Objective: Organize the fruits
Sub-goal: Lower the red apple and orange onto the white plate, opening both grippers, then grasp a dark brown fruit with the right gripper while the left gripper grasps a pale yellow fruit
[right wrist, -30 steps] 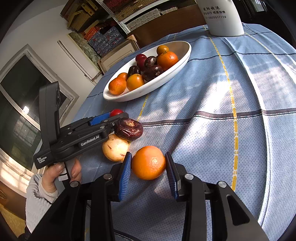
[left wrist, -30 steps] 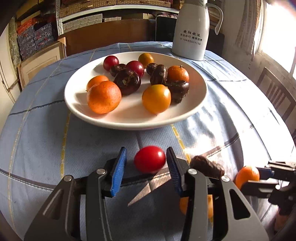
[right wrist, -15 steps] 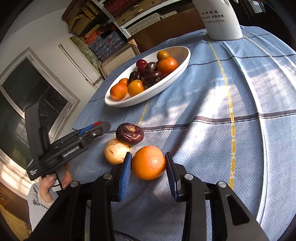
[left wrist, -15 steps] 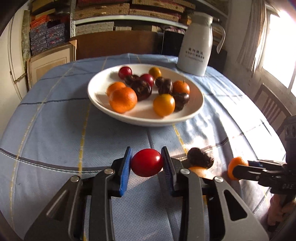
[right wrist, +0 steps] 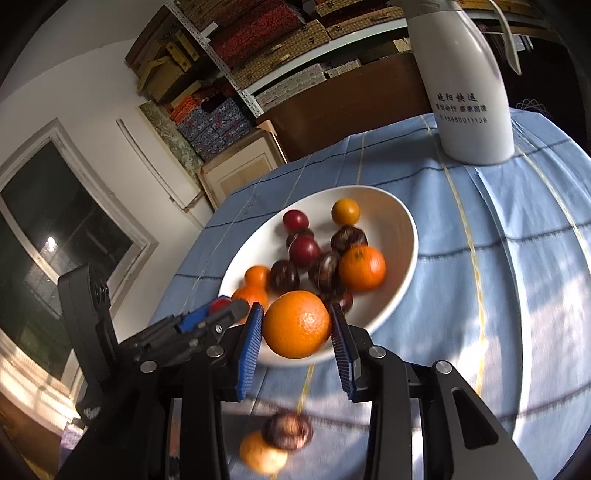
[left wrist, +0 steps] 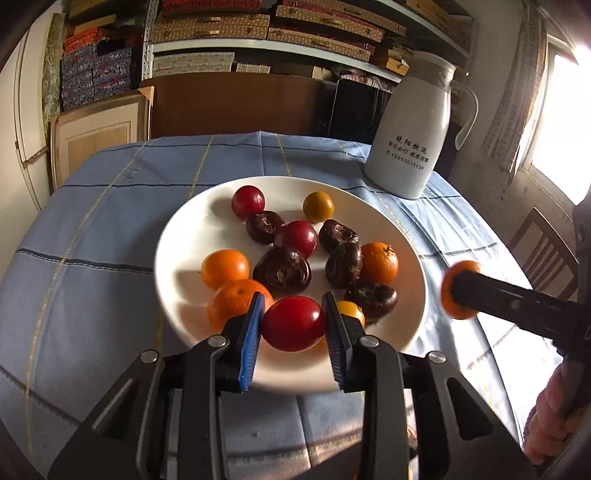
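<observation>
My left gripper [left wrist: 293,325] is shut on a red tomato [left wrist: 293,323] and holds it above the near rim of the white plate [left wrist: 192,236]. My right gripper [right wrist: 297,326] is shut on an orange [right wrist: 297,323], raised near the plate's [right wrist: 395,221] near edge. In the left wrist view the right gripper [left wrist: 458,290] with its orange shows at the right of the plate. The plate holds several oranges, red tomatoes and dark brown fruits. A dark fruit [right wrist: 288,430] and a pale yellow fruit [right wrist: 260,452] lie on the cloth below my right gripper.
A white thermos jug [left wrist: 410,144] stands on the blue tablecloth [left wrist: 92,229] behind the plate on the right. A wooden chair [left wrist: 539,251] stands beyond the table's right edge. Shelves with boxes [left wrist: 207,33] line the back wall.
Both grippers have lifted their fruit off the cloth and moved toward the plate. The left gripper shut on the red tomato earlier in this span.
</observation>
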Motion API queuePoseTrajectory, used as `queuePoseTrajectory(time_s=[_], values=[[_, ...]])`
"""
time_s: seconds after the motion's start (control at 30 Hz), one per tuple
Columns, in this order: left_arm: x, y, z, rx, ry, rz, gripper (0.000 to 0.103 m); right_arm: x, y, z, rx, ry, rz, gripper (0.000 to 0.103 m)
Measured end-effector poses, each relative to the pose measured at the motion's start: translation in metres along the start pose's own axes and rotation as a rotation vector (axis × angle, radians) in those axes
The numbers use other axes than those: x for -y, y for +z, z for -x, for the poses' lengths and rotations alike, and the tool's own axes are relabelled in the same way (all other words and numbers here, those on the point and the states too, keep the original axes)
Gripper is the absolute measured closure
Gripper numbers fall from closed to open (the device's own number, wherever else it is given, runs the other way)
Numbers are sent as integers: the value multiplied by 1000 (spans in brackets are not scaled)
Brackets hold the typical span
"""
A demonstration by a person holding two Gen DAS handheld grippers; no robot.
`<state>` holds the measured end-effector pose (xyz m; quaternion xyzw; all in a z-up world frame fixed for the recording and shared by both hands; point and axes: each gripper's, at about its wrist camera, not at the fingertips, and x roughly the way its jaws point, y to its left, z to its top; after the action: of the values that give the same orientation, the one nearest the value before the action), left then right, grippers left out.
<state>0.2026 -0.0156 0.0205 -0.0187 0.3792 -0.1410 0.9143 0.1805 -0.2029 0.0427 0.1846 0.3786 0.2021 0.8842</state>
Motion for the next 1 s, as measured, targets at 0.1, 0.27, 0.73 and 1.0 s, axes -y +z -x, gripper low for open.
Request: queuePoseTrajectory(time_s=[0.1, 0.27, 0.73, 1.0], values=[[5, 1, -8, 0, -15, -22, 71, 6, 8, -23, 15, -35, -22, 66], [8, -1, 0, 39, -11, -46, 33, 24, 8, -19, 76, -16, -81, 47], [-39, -60, 43, 46, 133, 152, 5, 62, -63, 33, 53, 2, -214, 31], [-34, -100, 75, 39, 125, 155, 5, 41, -103, 49, 23, 14, -90, 31]])
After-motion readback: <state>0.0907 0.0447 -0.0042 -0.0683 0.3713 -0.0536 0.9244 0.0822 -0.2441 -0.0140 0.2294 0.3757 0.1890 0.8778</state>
